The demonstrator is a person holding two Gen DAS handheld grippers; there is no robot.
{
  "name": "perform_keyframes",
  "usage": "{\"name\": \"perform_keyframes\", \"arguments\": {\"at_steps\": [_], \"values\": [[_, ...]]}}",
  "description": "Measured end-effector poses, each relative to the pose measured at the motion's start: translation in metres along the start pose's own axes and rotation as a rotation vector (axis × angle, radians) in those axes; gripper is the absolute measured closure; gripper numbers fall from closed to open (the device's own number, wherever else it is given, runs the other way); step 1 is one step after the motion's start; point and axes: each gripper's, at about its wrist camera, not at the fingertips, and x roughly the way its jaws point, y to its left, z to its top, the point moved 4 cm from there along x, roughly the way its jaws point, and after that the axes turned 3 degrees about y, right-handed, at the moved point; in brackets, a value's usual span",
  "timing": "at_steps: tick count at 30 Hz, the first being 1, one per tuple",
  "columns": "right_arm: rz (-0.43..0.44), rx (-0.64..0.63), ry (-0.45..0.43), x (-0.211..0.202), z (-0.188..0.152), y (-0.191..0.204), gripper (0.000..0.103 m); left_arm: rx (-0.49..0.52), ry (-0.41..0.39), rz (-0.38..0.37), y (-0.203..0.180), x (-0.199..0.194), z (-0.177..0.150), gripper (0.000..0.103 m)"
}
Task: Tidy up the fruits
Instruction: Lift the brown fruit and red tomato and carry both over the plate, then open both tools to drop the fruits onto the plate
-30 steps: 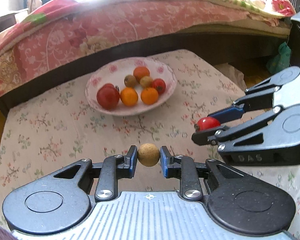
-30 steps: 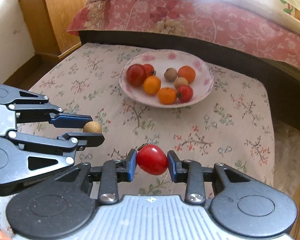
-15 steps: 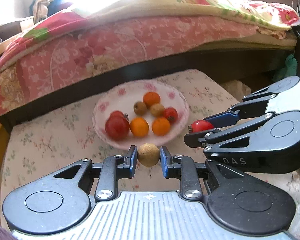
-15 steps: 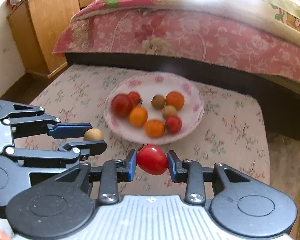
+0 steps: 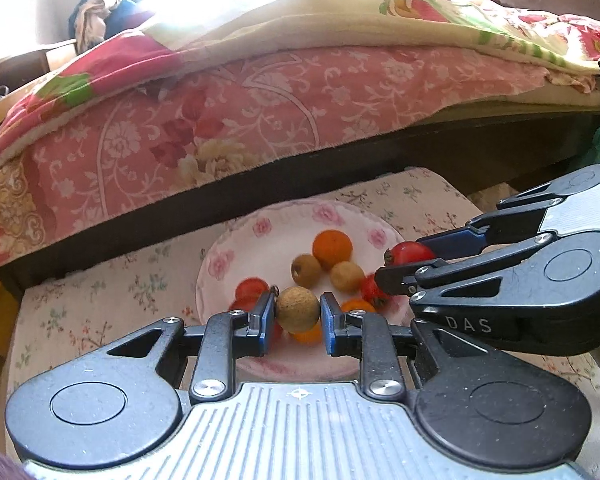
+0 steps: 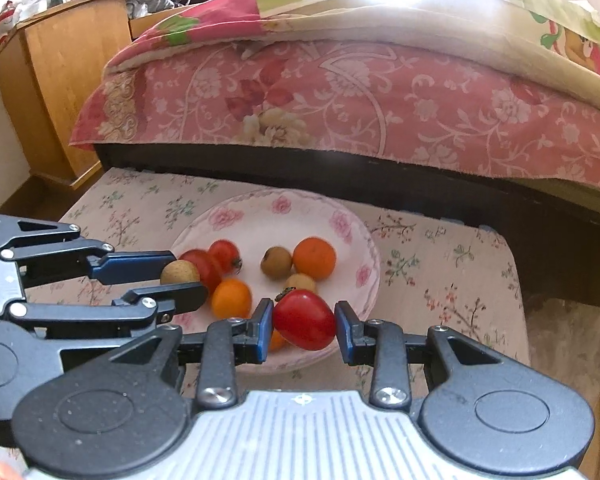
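While each black two-finger gripper carries a fruit, both hang over the near part of the plate. The left gripper point(image 5: 297, 316) is clamped on a small round tan-brown fruit with a rough, dry skin point(image 5: 297, 309), pinched at its widest girth between the blue pads. The right gripper point(image 6: 303, 326) grips a glossy, slightly oval red tomato point(image 6: 304, 319) the same way, across its middle, its dark stem end turned up and to the left.

Just beyond the fingertips lies the shallow white plate with pink flower print point(image 6: 342, 222), which stands on a table covered in a cream floral cloth point(image 6: 440, 280). On the plate already lie two more red tomatoes point(image 6: 224, 254), several small oranges point(image 6: 314, 258) and two more tan fruits point(image 6: 276, 262). Behind the table runs a bed with a pink floral cover point(image 6: 340, 100), and a wooden cabinet point(image 6: 60, 80) stands to the left.

Both fruits look light. The tan one seems firm and rough enough to sit steady in the pads. The tomato is likely soft and thin-skinned, and smooth, so a hard squeeze could bruise or split it and a loose one could let it slip. Both are round and will probably roll when set down, so the plate's low hollow among the other fruit looks the safest spot.
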Motion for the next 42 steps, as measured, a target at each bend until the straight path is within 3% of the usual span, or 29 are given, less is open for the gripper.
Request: {"name": "perform_keyframes", "arguments": {"at_steps": [19, 42], "values": [[0.010, 0.027, -0.017, 0.025, 0.012, -0.010, 0.066, -0.028, 0.008, 0.014, 0.009, 0.020, 0.007, 0.071], [0.031, 0.089, -0.070, 0.011, 0.020, -0.016, 0.066, -0.059, -0.021, 0.045, 0.022, 0.008, 0.014, 0.056]]}}
